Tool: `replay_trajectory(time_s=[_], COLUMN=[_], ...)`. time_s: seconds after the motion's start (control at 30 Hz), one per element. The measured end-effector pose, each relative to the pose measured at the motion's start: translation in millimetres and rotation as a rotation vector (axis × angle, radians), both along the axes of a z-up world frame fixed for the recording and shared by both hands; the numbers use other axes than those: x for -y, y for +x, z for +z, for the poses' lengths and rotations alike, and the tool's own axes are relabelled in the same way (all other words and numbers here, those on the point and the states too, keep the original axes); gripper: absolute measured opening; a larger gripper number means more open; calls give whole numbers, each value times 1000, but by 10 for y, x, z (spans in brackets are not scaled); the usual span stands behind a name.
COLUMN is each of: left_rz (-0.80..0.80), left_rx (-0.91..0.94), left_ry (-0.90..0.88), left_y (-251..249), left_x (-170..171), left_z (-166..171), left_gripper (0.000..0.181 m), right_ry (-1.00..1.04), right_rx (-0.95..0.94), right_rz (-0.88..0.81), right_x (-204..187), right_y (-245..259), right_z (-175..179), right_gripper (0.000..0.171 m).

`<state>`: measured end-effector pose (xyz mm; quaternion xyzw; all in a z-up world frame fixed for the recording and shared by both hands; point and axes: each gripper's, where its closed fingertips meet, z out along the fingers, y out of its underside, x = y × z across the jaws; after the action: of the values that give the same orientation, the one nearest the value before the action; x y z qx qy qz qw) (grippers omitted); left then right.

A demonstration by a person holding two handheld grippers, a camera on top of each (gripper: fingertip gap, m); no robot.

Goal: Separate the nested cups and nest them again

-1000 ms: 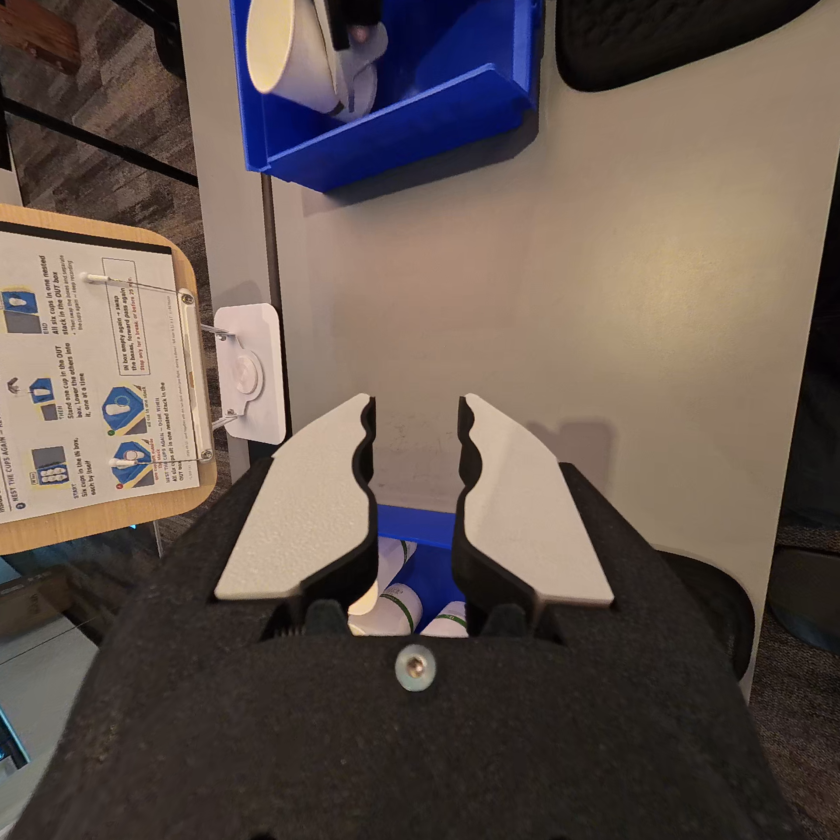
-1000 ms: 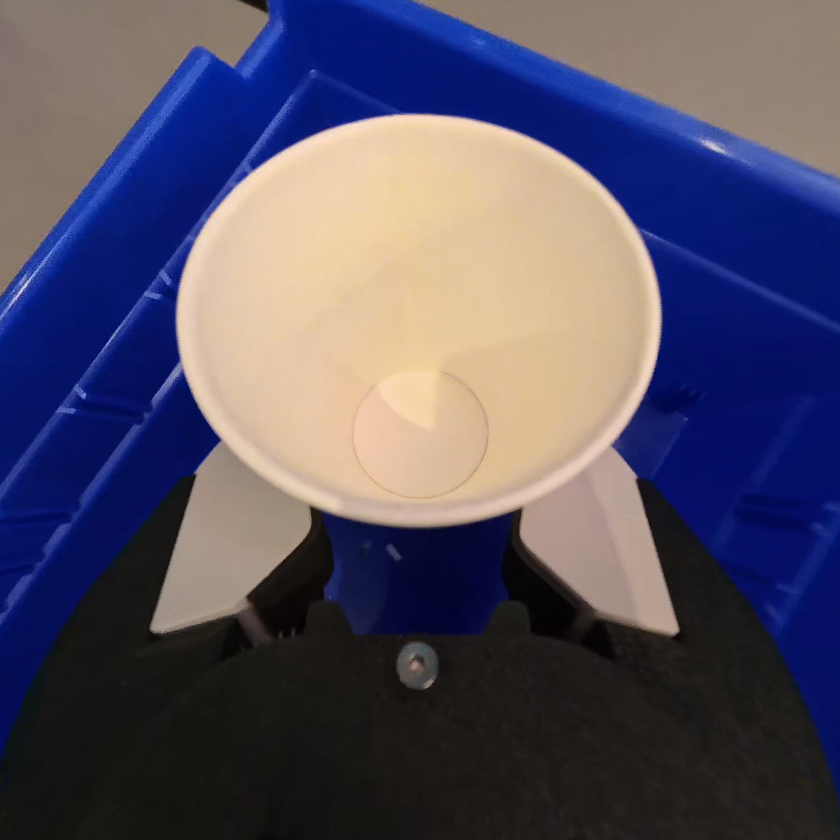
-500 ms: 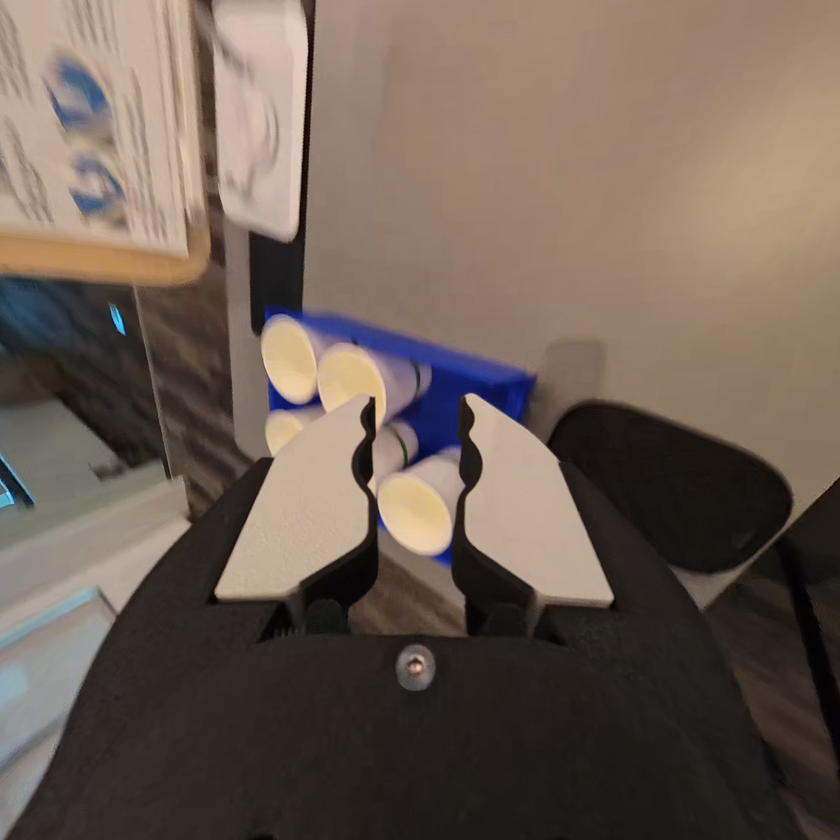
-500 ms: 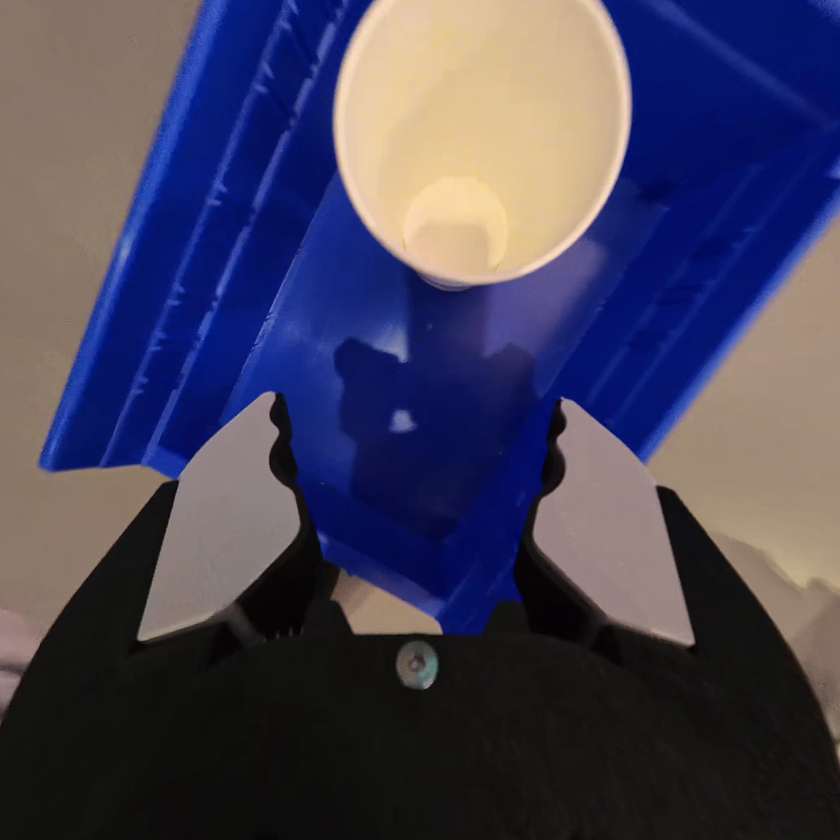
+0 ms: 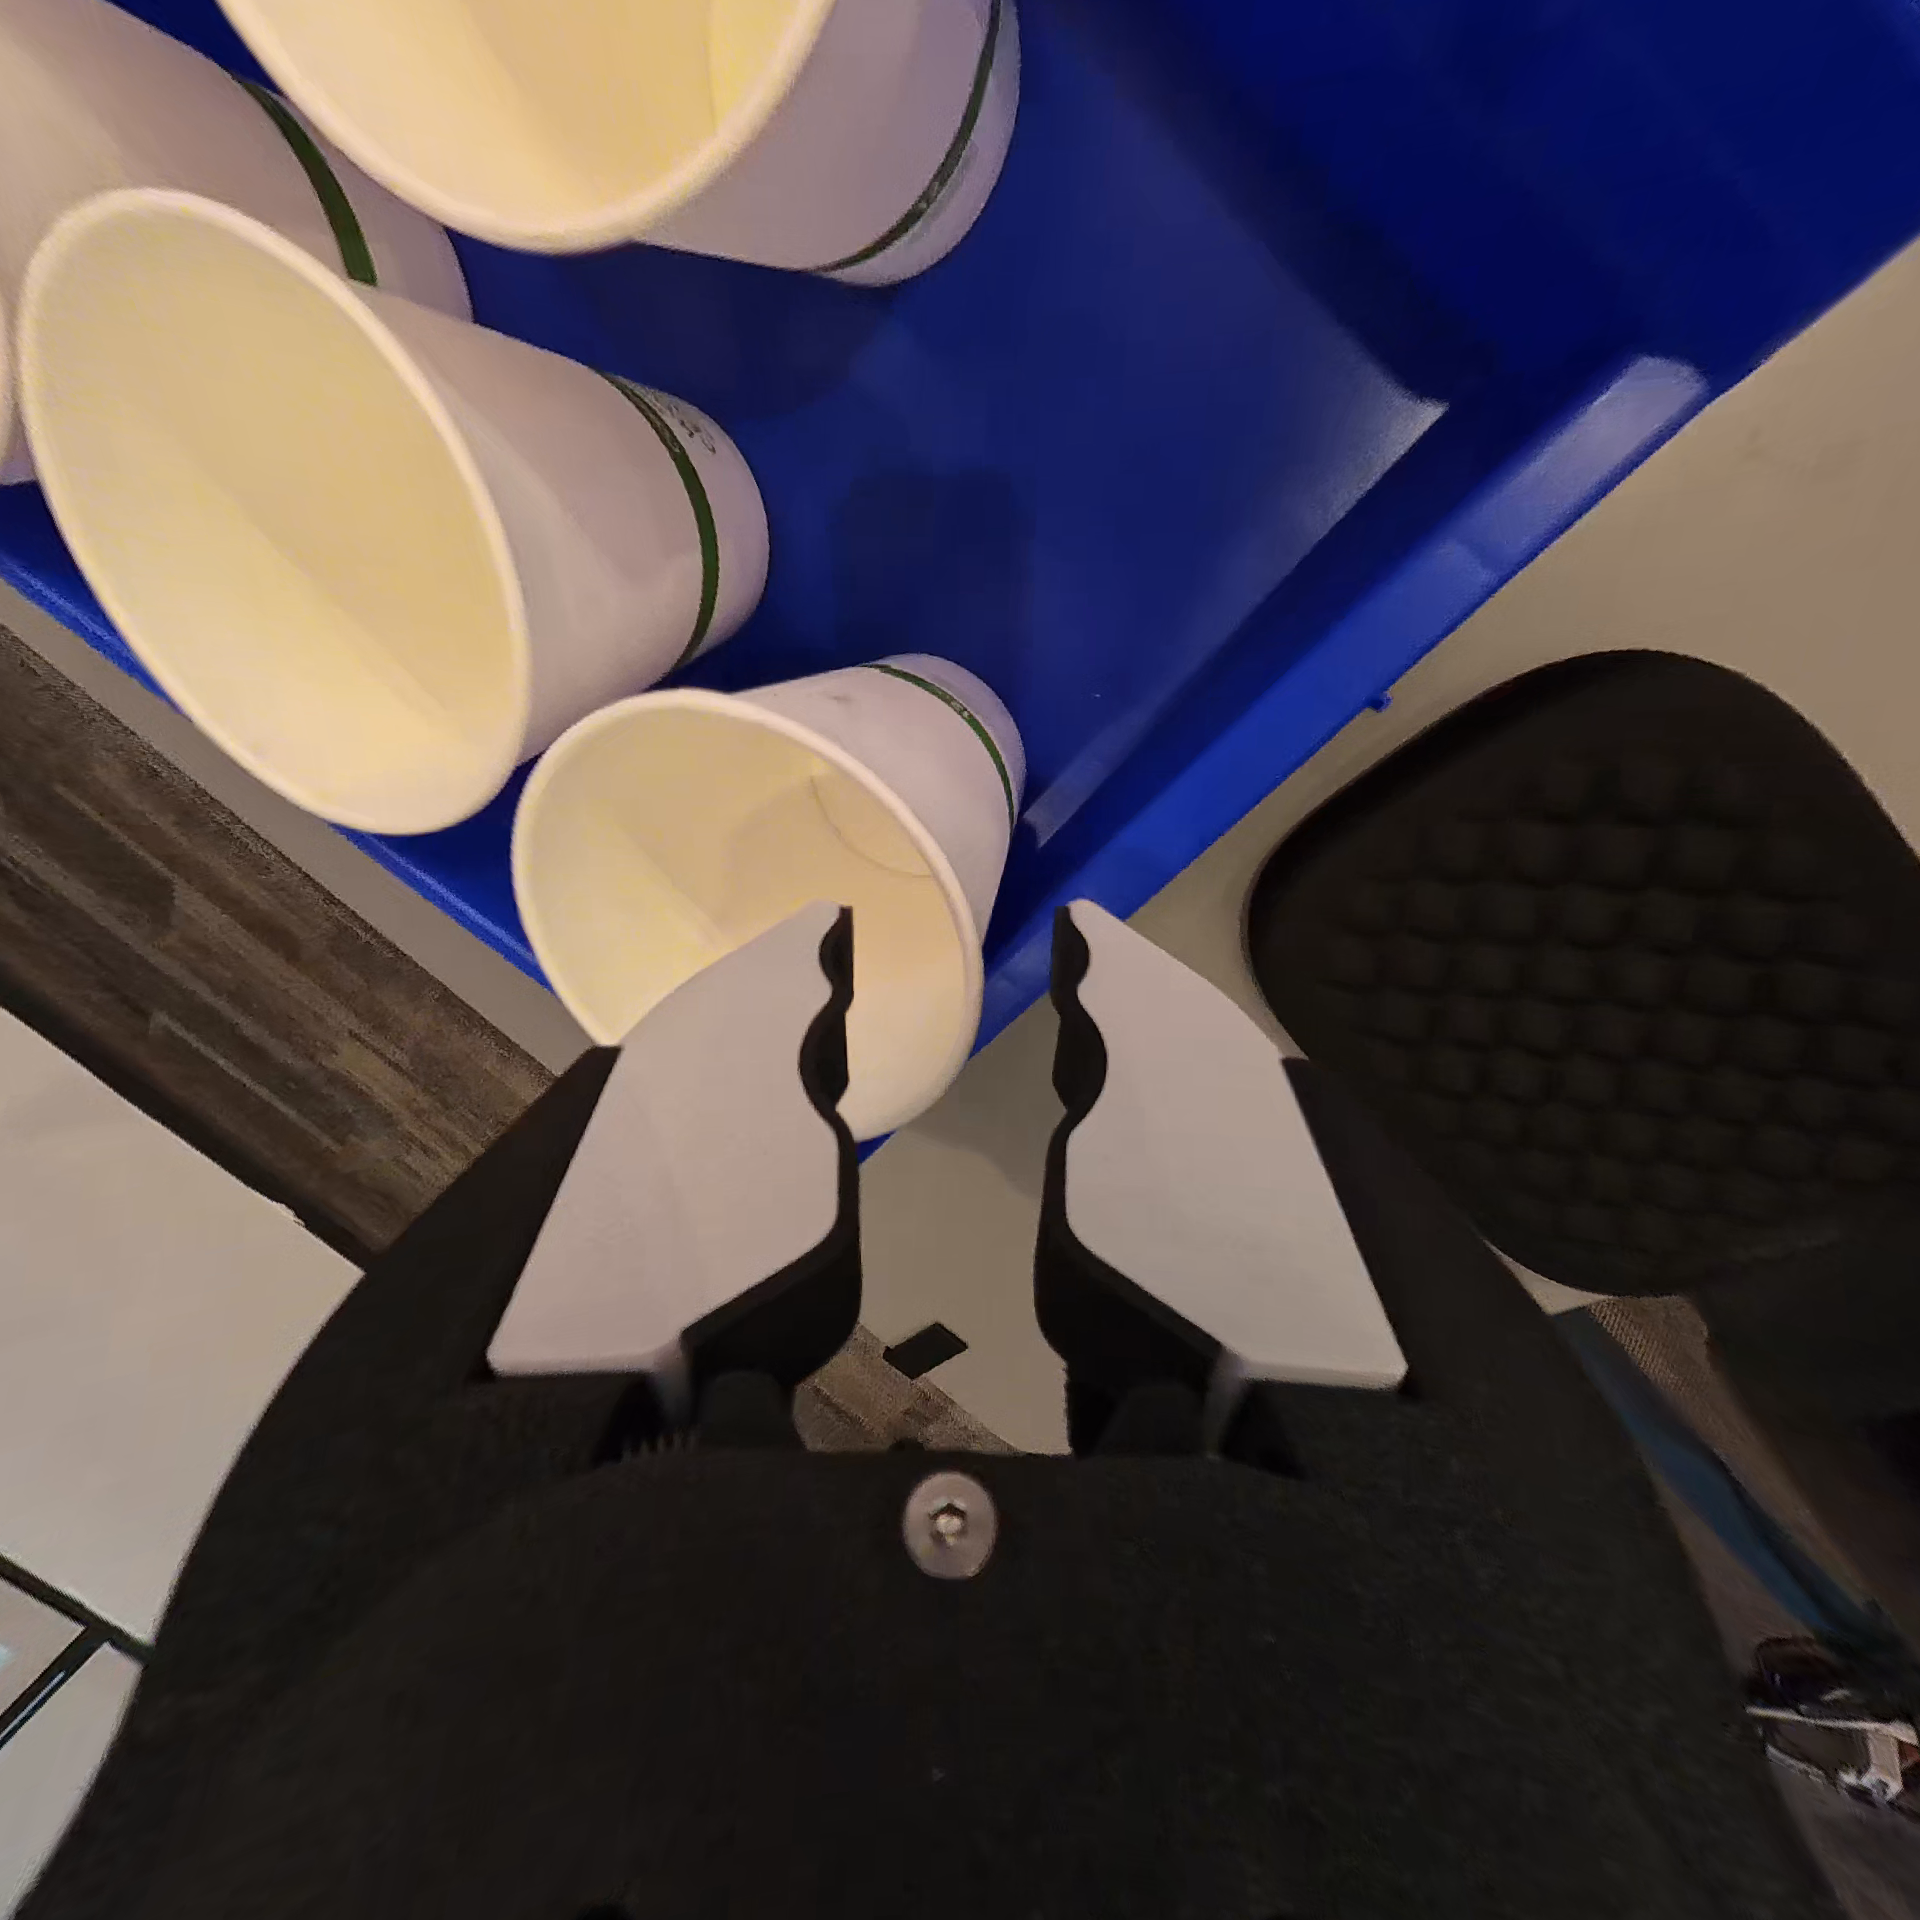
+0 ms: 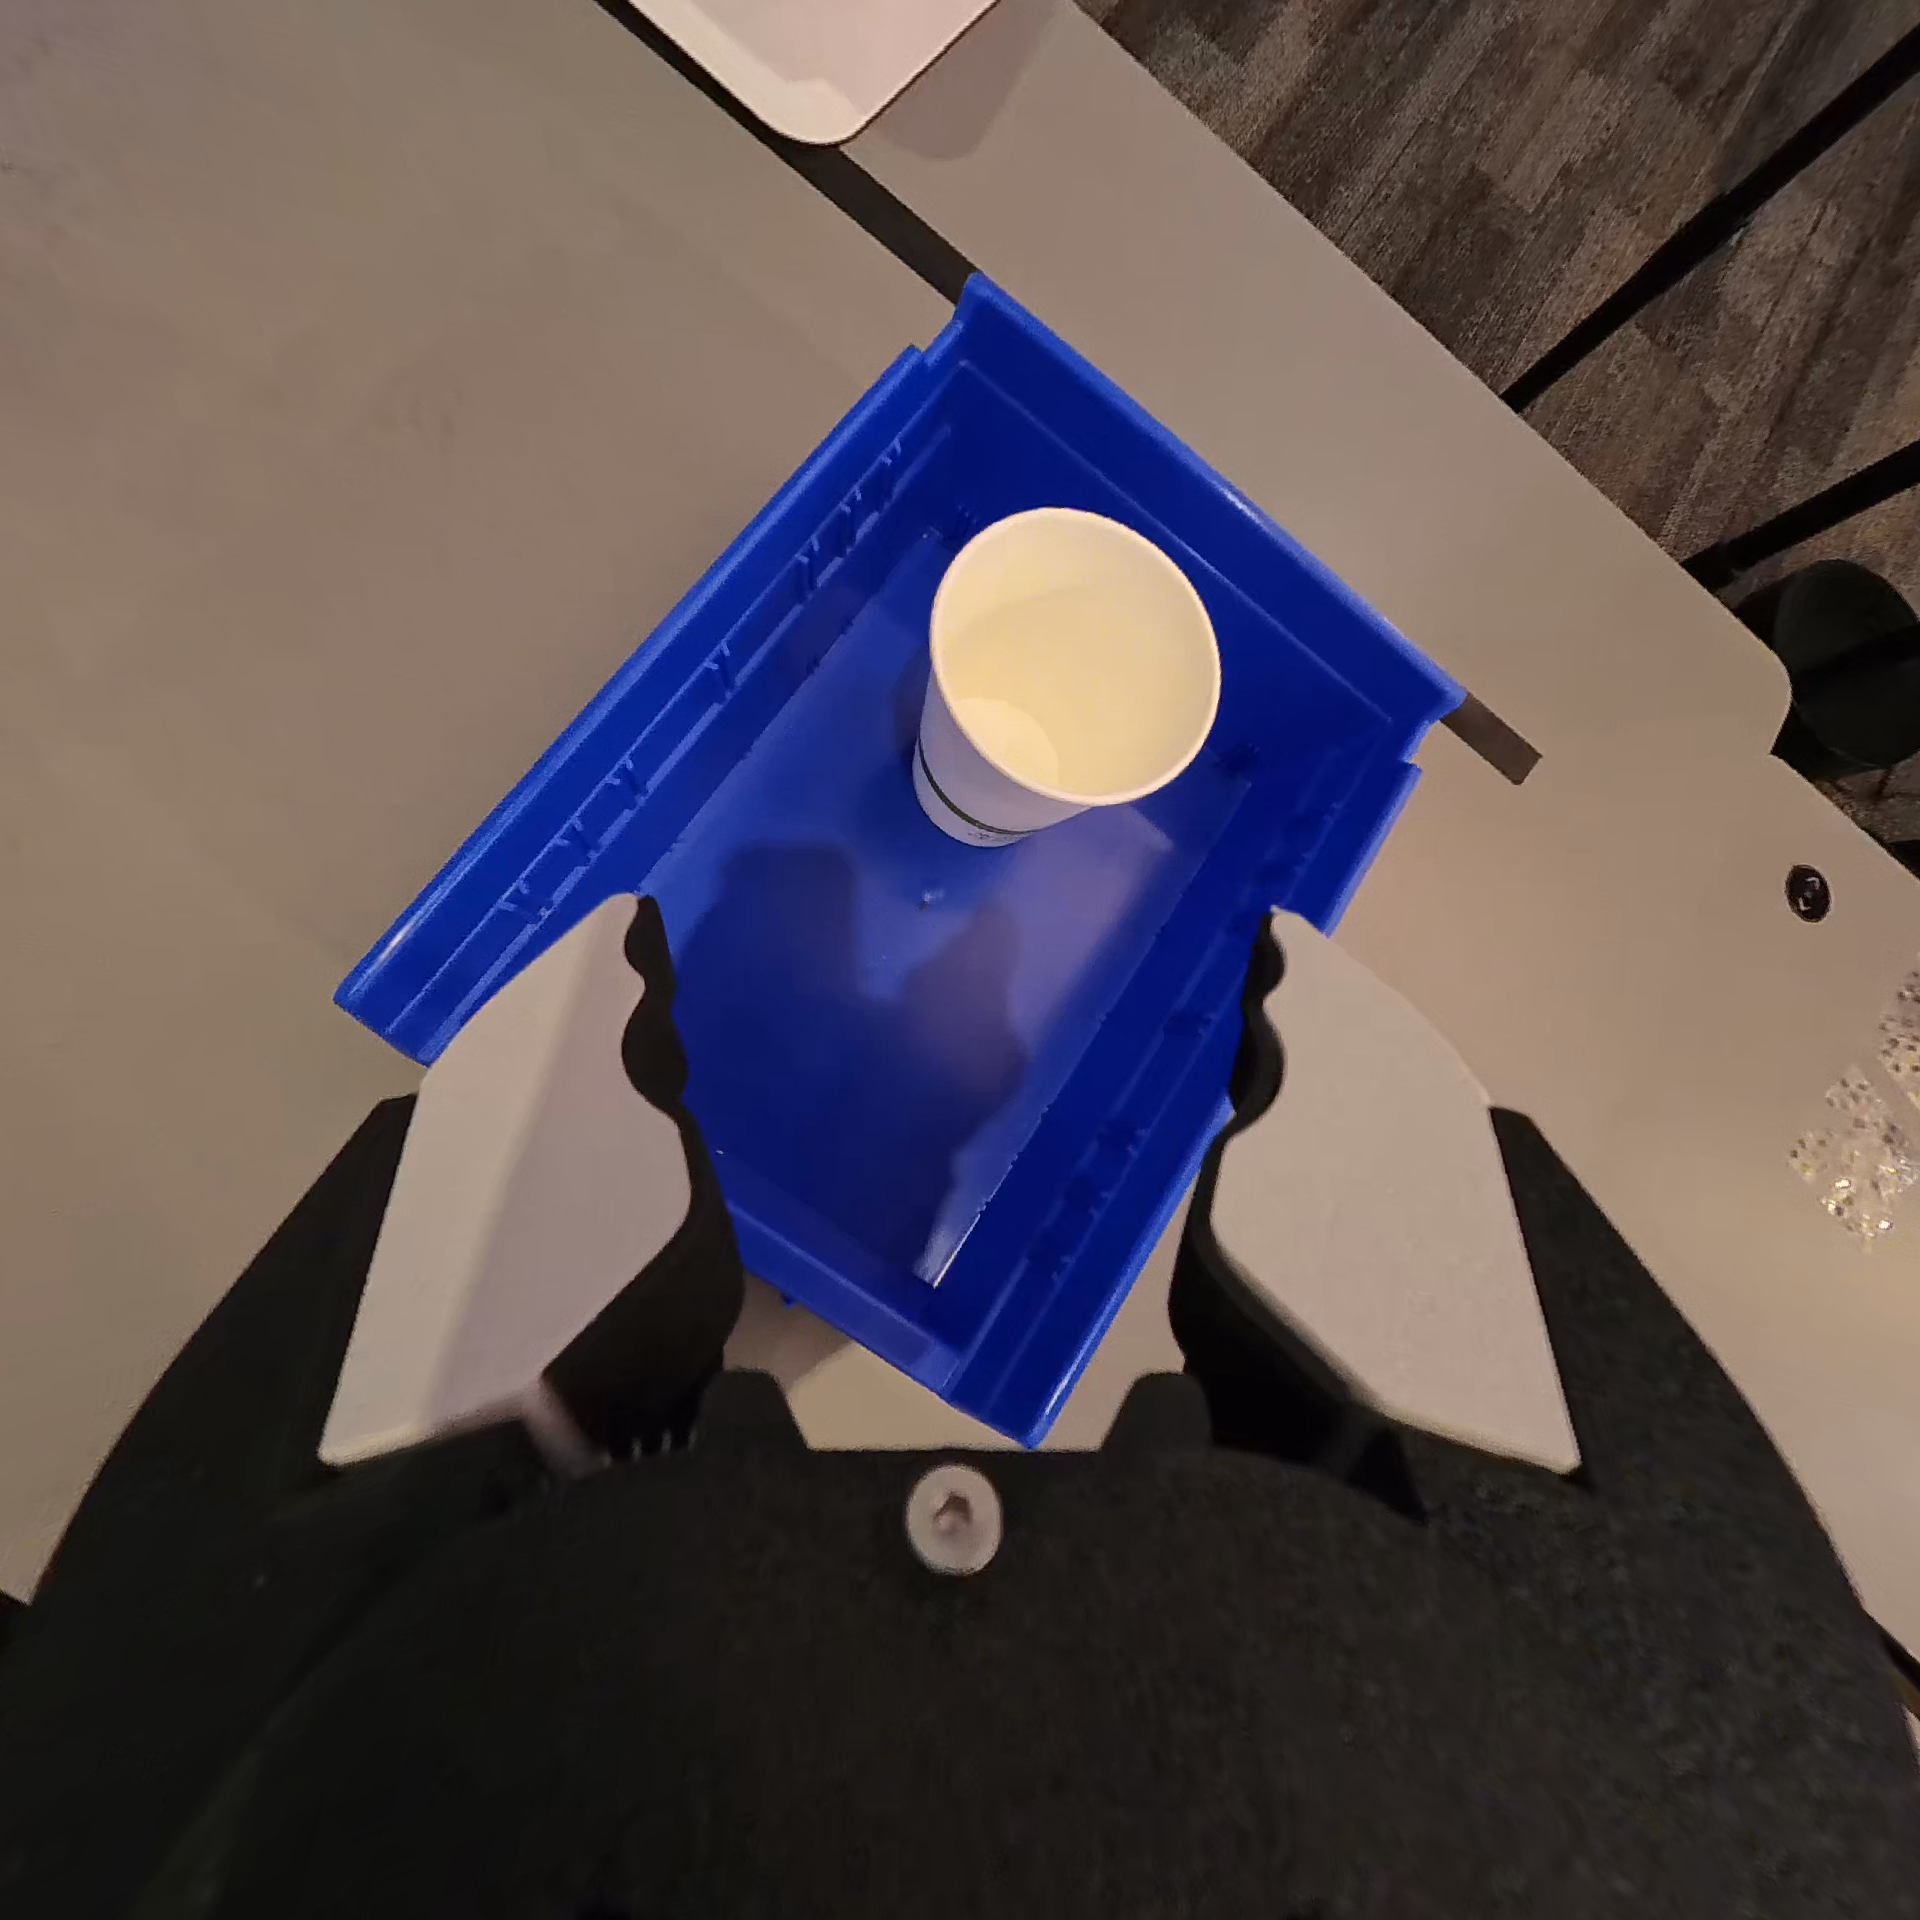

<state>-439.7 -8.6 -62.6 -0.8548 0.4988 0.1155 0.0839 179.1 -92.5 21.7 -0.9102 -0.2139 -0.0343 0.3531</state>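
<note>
One paper cup [image 6: 1070, 665] stands upright in the bin [image 6: 582, 821] ahead of your wide-open, empty right tool [image 6: 951, 997], while your half-open left tool [image 5: 951, 1023] straddles the rim of the nearest loose cup [image 5: 769, 862], others unnested beyond.

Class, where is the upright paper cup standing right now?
In the right wrist view, the upright cup stands alone inside the blue bin, near its far end.

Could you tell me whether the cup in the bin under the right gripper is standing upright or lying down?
Upright. The cup stands on the bin floor with its open mouth facing up.
</note>
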Motion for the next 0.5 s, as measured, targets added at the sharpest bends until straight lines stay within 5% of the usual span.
replay_trajectory(time_s=[0.23,0.5], left_rz=[-15,-44], left_rx=[-6,-42], left_ry=[-63,-86], left_y=[17,9], left_x=[52,212], left_z=[-153,189], left_gripper=[3,1], right_ry=[9,28], right_rx=[-26,-15], right_rz=[9,35], right_x=[21,28], right_y=[20,-32], right_z=[10,59], right_gripper=[100,97])
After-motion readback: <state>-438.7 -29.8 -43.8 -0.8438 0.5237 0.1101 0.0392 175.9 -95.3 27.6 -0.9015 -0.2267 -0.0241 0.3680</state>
